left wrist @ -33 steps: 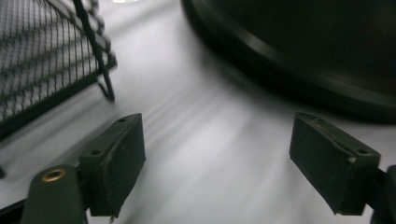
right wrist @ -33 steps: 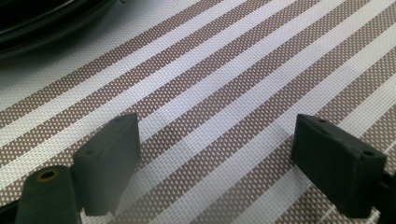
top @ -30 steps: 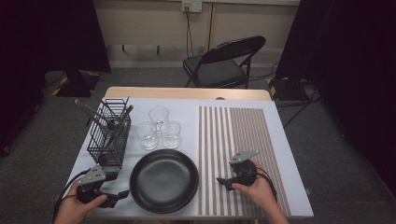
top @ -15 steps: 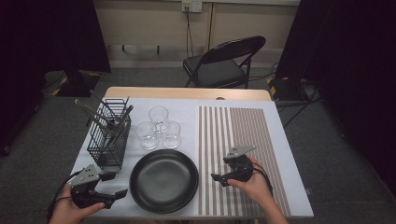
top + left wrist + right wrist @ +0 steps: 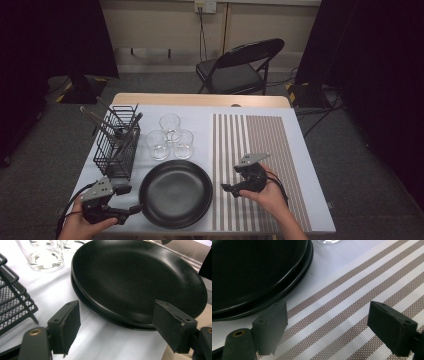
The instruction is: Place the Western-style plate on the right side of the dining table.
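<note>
Between the two tongs the stacked black plates (image 5: pixel 175 193) sit untouched on the table, left gripper (image 5: pixel 131 212) just closing slightly at their rim, right gripper (image 5: pixel 226 188) wide over the striped placemat (image 5: pixel 260 145), so lifting seemingly remains

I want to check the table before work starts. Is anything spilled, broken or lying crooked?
Nothing stands out. The stacked black plates sit flat, the three glasses stand upright and look empty, the wire basket is upright with utensils leaning inside, and the striped mat lies straight. No spill shows on the table.
</note>
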A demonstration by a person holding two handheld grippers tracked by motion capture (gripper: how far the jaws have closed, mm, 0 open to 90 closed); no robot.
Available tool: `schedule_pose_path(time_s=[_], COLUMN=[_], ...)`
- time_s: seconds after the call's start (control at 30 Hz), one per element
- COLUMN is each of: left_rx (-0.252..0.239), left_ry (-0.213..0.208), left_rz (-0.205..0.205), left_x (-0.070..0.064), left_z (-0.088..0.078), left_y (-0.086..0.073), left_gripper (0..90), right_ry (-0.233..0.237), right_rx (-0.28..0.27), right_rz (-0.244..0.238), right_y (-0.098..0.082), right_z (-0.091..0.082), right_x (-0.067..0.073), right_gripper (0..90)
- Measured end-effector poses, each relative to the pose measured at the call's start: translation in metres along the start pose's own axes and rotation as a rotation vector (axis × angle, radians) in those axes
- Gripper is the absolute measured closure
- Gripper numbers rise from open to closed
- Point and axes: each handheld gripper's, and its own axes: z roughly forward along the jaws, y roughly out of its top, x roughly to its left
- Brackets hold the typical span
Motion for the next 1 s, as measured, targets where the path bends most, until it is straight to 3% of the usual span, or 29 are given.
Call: schedule_pose_path(time_s=[0.17, 0.5, 0.67, 1.0], left_rx=[0.020, 0.049, 0.061, 0.063], left_ry=[-0.004, -0.007, -0.011, -0.006], left_rz=[-0.040, -0.027, -0.045, -0.027], left_x=[-0.003, -0.002, -0.003, -0.002], left_z=[0.004, 0.008, 0.010, 0.014], left_y=[0.002, 0.005, 0.007, 0.013], left_gripper=[24.1, 25.0, 25.0, 26.8], right_ry=[0.001, -0.001, 0.006, 0.014], right_rx=[0.001, 0.015, -0.008, -0.037], right_rz=[-0.008, -0.024, -0.017, -0.002], right_y=[0.005, 0.010, 0.014, 0.020], right_z=[-0.001, 0.001, 0.000, -0.001], right_x=[0.004, 0.006, 0.009, 0.015], right_gripper=[15.4, 16.5, 16.5, 18.0])
